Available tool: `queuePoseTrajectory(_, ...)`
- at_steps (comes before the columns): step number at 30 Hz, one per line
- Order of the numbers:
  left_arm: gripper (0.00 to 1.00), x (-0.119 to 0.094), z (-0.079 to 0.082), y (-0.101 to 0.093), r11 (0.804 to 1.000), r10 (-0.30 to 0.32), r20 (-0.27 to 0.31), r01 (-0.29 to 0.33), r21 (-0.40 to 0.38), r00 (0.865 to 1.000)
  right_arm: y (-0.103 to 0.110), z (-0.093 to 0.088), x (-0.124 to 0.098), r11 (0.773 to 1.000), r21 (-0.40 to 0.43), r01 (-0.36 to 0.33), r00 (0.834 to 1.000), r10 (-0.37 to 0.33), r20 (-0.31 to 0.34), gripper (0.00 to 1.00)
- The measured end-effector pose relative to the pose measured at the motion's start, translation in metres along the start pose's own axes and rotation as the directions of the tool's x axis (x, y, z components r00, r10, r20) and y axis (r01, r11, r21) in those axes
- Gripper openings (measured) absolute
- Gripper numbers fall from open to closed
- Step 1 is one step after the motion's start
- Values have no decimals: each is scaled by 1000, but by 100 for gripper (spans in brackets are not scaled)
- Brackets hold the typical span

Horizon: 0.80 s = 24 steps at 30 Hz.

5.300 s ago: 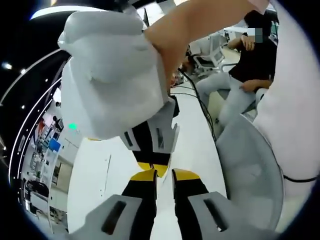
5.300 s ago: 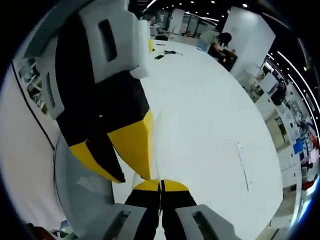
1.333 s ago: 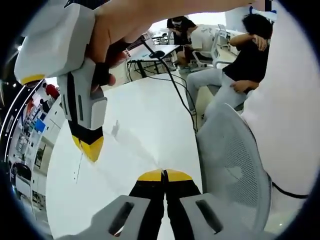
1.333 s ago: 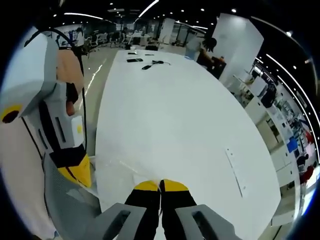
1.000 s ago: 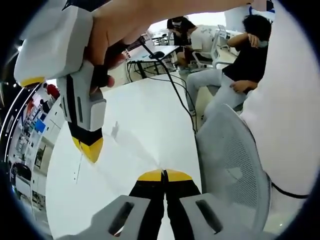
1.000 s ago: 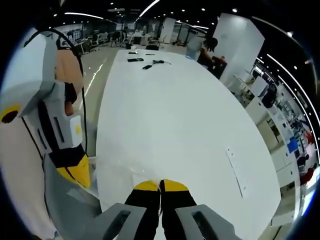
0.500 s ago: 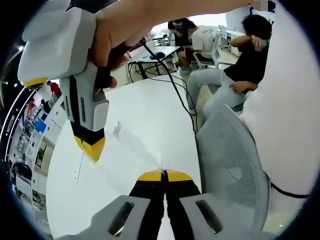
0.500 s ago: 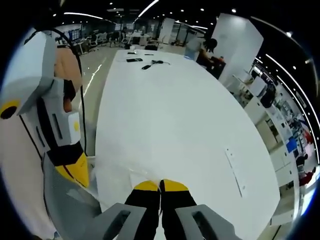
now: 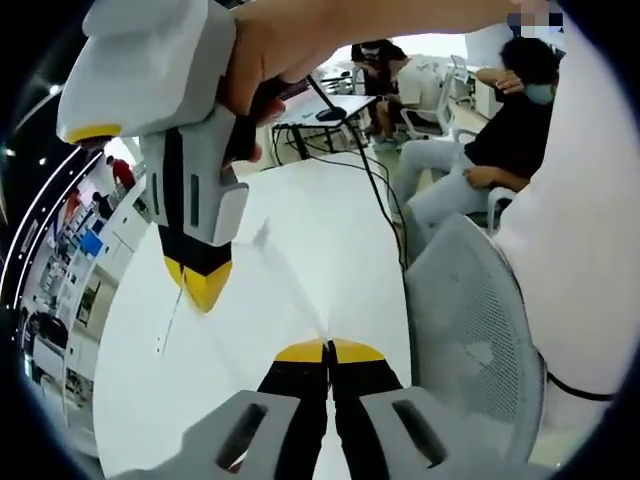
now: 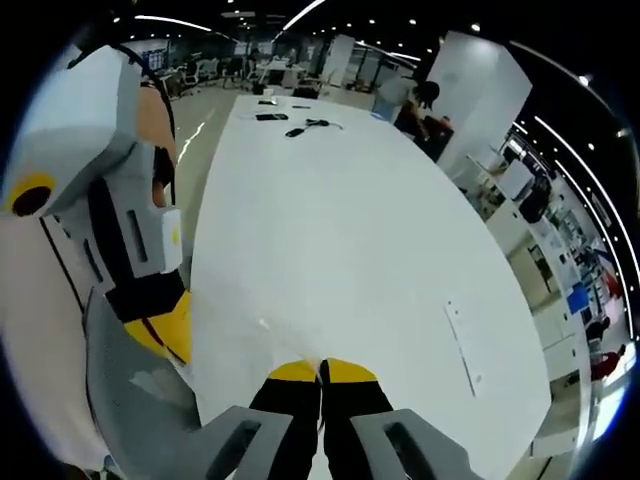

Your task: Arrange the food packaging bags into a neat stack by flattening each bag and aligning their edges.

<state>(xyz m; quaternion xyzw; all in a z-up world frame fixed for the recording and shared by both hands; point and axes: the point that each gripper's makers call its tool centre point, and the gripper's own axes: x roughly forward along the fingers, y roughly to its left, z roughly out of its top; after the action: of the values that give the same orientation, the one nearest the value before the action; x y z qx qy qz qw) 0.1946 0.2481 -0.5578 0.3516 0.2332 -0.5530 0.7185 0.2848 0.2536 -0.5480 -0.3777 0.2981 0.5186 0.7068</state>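
A white table (image 9: 300,230) holds a faint clear film; one crease of it (image 9: 290,280) runs toward my left gripper (image 9: 328,350), whose yellow-tipped jaws stand shut at the bottom of the left gripper view. Whether film is pinched there I cannot tell. My right gripper (image 9: 205,292), held by a hand, hangs shut above the table at the upper left. In the right gripper view my right gripper (image 10: 322,371) is shut low over the table (image 10: 340,220), with a faint film edge (image 10: 265,325) just ahead. The left gripper (image 10: 168,338) hangs shut at the left, over the table's edge.
A grey mesh chair back (image 9: 480,340) (image 10: 130,390) stands against the table's near edge. Seated people (image 9: 500,130) and a black cable (image 9: 375,200) lie beyond. A thin strip (image 10: 460,350) sits on the table at the right, small items (image 10: 300,128) at its far end.
Over five seconds the two grippers drew apart and the left jaws shut. In the last second the right gripper has come slightly nearer and lower in the left gripper view; both stay shut.
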Motion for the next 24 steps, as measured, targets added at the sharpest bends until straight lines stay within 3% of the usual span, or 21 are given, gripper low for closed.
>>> queuePoseTrajectory(24,4,-5,12,26,997,78,55,-77,-17,995,-5,6,-4,999,-27,28,1000,-28,12,0)
